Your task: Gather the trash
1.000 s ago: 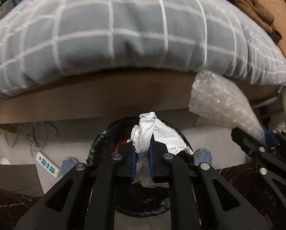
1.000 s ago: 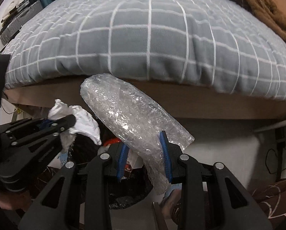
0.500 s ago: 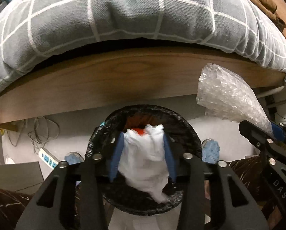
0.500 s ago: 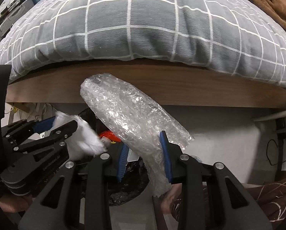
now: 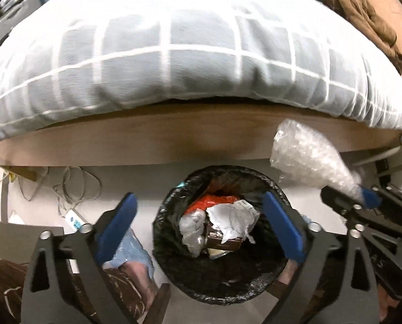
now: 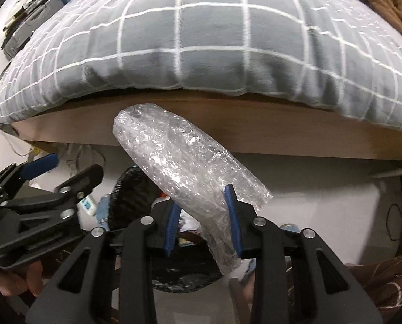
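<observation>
Right gripper (image 6: 203,224) pinching bubble wrap roll (image 6: 184,162) low, beside trash bin (image 5: 171,243): likely handling light, squashy, slippery; left gripper (image 5: 198,229) spreading, empty.

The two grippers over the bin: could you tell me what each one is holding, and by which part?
The right gripper pinches the bubble wrap roll near its lower end. The left gripper, whose jaws have just been opening, holds nothing.

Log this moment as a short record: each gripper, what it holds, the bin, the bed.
left gripper: jaws just opened wide, nothing between them
right gripper: shut on bubble wrap
trash bin: black liner, under the left gripper
crumpled tissue: inside the bin, on other trash
bed: grey checked duvet above wooden frame
</observation>
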